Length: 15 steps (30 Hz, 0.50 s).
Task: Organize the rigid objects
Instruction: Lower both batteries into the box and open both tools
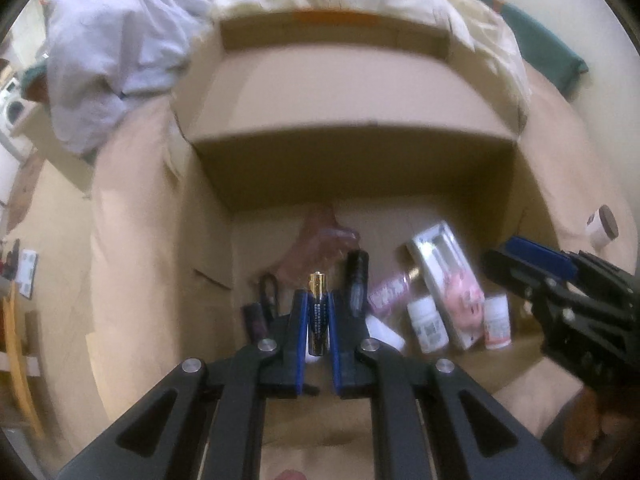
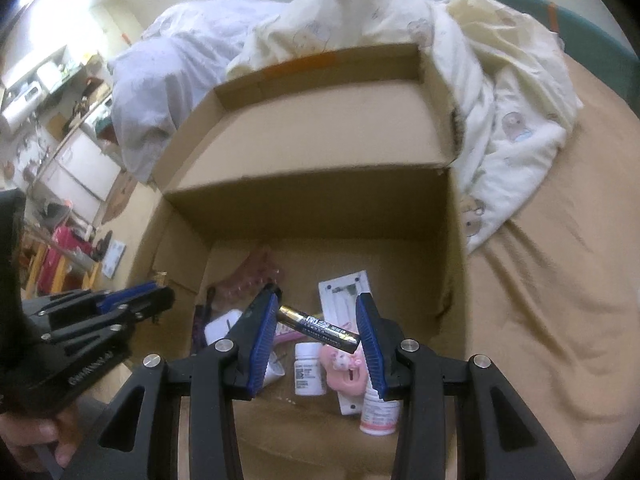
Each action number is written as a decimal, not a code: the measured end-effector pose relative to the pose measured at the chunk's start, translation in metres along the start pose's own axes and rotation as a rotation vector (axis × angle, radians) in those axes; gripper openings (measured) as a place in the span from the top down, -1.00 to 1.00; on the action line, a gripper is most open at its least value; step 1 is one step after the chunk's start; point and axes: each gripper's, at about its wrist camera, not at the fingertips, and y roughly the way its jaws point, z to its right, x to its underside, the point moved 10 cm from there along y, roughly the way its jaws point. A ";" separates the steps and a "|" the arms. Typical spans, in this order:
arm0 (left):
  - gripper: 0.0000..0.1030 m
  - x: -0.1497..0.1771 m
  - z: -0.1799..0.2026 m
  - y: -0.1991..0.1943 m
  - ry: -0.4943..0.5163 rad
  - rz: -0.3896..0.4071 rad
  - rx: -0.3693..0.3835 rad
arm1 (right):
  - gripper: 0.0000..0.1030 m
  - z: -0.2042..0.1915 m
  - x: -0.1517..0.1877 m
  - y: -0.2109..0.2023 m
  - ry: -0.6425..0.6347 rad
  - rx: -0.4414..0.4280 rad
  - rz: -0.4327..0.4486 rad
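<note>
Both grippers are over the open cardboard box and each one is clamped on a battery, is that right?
Not quite. Only the left gripper is clamped on its battery, as the left wrist view shows. In the right wrist view the right gripper is open, and the battery there sits loose between its fingers above the cardboard box.

Matt cardboard box (image 2: 320, 152), glossy battery (image 2: 320, 328)
</note>
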 end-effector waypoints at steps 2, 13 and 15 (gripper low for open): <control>0.82 0.002 0.003 0.007 0.029 -0.002 -0.020 | 0.18 -0.005 0.005 0.007 -0.025 0.004 -0.021; 0.82 0.008 -0.003 0.022 0.047 -0.011 -0.079 | 0.17 -0.004 0.023 0.026 -0.033 0.041 -0.097; 0.82 0.008 -0.004 0.022 0.043 -0.009 -0.083 | 0.17 -0.004 0.023 0.025 -0.012 0.026 -0.088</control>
